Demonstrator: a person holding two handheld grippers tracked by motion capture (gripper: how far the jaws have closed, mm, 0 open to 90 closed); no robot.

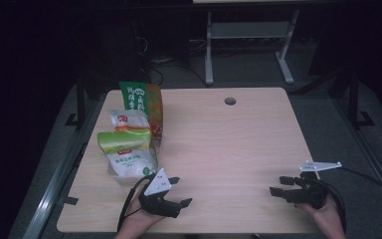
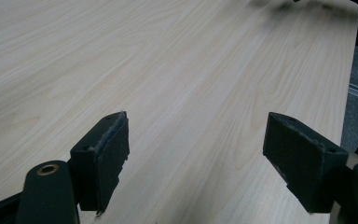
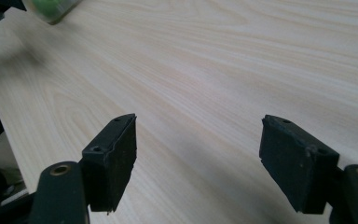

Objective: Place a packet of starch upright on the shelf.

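Jaws standing wide apart with nothing between them, the left gripper [image 1: 178,191] is hovering over the near left part of the pale wooden table [image 1: 229,149], held in the person's left hand [image 1: 135,221]. The right gripper [image 1: 280,184], jaws likewise spread and empty, is sitting low near the table's right front edge in the right hand [image 1: 326,216]. Three snack bags [image 1: 129,134] are lying stacked along the table's left side, just beyond the left gripper.
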